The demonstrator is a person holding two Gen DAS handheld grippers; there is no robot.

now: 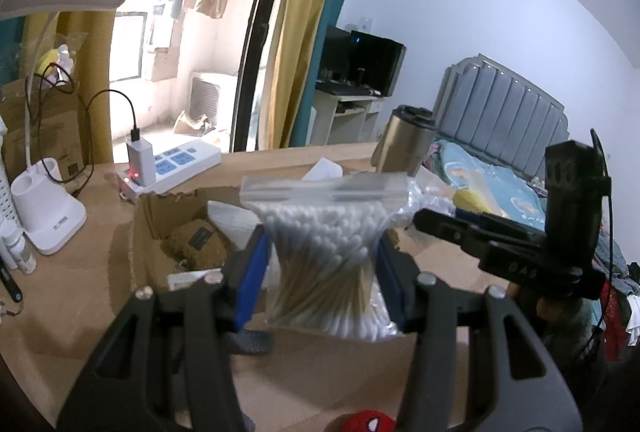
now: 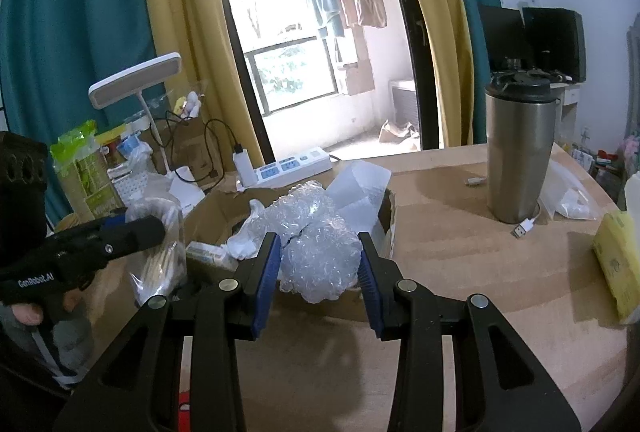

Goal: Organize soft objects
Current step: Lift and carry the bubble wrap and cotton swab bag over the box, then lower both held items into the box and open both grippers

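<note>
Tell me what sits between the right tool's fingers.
In the right wrist view, the right tool brackets a wad of bubble wrap over the box; contact is unclear.

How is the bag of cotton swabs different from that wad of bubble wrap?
The bag of cotton swabs is flat and packed with white-tipped sticks; the bubble wrap is a crumpled, clear, hollow lump. The left gripper pinches the bag in the air; the bubble wrap lies in the cardboard box. Both are soft, see-through plastic.
</note>
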